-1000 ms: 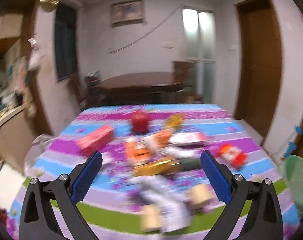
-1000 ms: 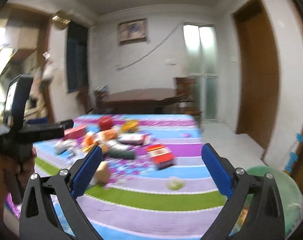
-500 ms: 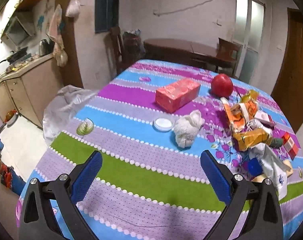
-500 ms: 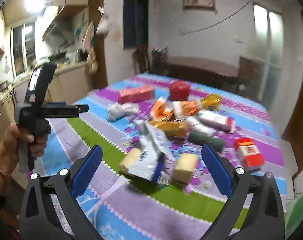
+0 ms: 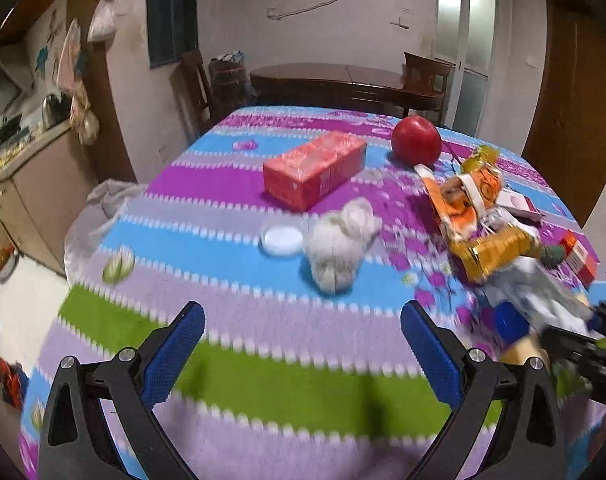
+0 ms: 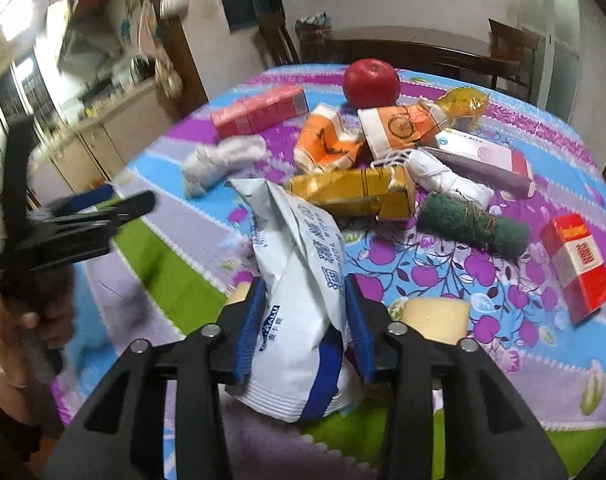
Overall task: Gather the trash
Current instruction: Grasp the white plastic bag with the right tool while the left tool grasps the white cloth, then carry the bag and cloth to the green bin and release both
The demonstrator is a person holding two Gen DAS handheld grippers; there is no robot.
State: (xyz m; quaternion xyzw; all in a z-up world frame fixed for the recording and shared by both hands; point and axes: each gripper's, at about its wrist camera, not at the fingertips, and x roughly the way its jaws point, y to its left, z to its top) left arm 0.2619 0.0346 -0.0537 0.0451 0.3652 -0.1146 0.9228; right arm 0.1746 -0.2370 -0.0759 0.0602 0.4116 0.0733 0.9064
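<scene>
My right gripper is shut on a white and blue wipes packet at the near side of a trash pile on the striped tablecloth. The pile holds a yellow carton, orange wrappers, a green scourer and a red and white box. My left gripper is open and empty above the cloth, short of a crumpled white tissue and a white lid. The left gripper also shows in the right wrist view.
A pink tissue box and a red apple sit at the far side. Two pale blocks lie by the packet. A kitchen counter is to the left, a dark wooden table behind.
My right gripper moved in and closed on the wipes packet. My left gripper swung left, then came lower and closer to the tissue, still open.
</scene>
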